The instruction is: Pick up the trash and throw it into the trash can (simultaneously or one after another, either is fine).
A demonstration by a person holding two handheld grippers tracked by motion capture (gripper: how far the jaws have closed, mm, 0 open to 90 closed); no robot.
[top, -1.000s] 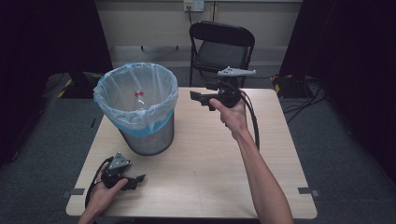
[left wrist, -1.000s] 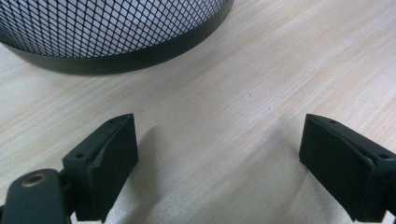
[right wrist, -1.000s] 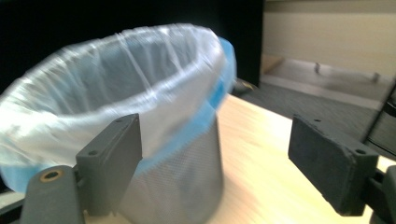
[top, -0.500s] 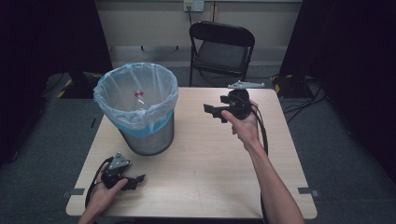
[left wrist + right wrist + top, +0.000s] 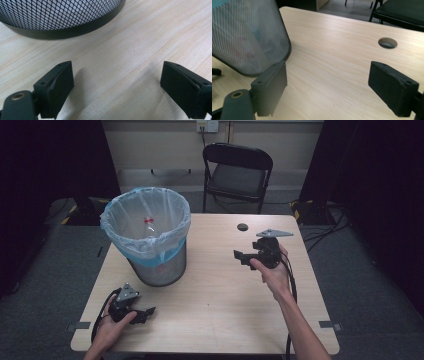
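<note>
A black mesh waste bin (image 5: 150,240) lined with a clear and blue bag stands on the left half of the wooden table (image 5: 215,315); something small and reddish lies inside it. My left gripper (image 5: 145,312) rests low on the table near the front left corner, jaws open and empty, with the bin's base (image 5: 62,22) just ahead of it. My right gripper (image 5: 239,256) is held above the table's right half, pointing left toward the bin (image 5: 247,37), open with nothing between its jaws.
A round cable hole (image 5: 243,227) is cut in the table's far side, also seen from the right gripper (image 5: 387,42). A black folding chair (image 5: 238,167) stands behind the table. Dark curtains flank both sides.
My right gripper has drawn back from near the bin's rim, moving right and down toward the table's right side. The left gripper has stayed put.
</note>
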